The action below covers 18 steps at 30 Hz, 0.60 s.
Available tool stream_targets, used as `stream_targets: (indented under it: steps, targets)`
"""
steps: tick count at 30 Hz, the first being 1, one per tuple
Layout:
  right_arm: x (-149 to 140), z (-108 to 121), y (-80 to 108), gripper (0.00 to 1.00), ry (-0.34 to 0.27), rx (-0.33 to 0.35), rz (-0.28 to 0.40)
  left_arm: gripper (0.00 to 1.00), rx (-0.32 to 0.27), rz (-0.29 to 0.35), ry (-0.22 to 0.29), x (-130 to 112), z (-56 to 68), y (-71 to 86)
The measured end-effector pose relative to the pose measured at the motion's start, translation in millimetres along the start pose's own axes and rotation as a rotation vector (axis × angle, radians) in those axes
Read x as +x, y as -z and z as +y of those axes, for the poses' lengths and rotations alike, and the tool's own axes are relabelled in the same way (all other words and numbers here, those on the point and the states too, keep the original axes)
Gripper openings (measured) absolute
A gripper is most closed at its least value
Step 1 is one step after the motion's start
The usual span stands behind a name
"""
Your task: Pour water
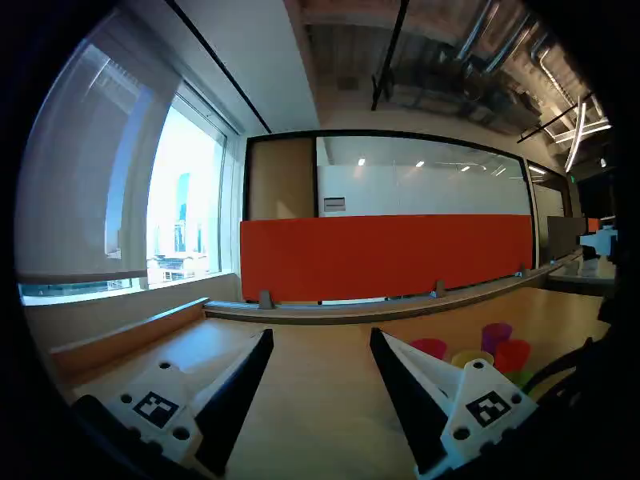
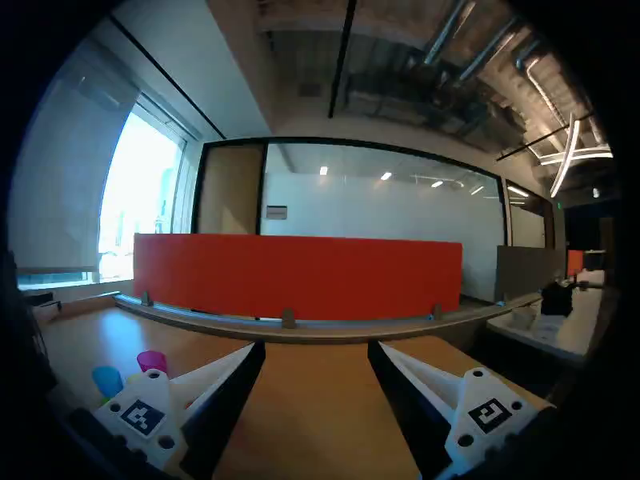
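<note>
Two white, black-edged fingers of the left claw (image 1: 320,384) stand wide apart close to the lens, gripping nothing, with bare wooden counter (image 1: 320,432) between them. Just right of its right finger a cluster of plastic cups sits on the counter: a magenta cup (image 1: 430,347) nearest the finger, a yellow cup (image 1: 470,358) beside it, and a purple cup (image 1: 496,334) and a red cup (image 1: 513,354) a little farther right. The right claw (image 2: 316,392) is likewise spread wide and empty over the counter. Left of its left finger stand a blue cup (image 2: 107,380) and a magenta cup, near each other. Along the counter's far edge runs an orange divider panel (image 1: 384,256), and a bright window (image 1: 180,216) lies to the left.
</note>
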State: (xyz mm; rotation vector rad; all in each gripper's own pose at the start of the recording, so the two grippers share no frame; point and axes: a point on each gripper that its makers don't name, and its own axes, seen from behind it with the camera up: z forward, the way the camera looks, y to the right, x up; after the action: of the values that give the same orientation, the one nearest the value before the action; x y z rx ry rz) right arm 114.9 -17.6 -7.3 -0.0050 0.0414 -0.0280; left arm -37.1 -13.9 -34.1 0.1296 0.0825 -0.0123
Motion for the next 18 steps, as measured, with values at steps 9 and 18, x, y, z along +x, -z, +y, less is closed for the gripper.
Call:
stream_targets:
  steps: [9,18]
  targets:
    - [-2.1,-4.2,0.6,0.99,-0.005,0.0,-0.007,0.89,-0.009,-0.008,0.003,-20.5,0.3,-0.4]
    - [-3.8,-5.2,1.2,0.99,-0.002,-0.005,-0.008,0.89,-0.004,-0.028,-0.005,-42.1,0.7,-3.0]
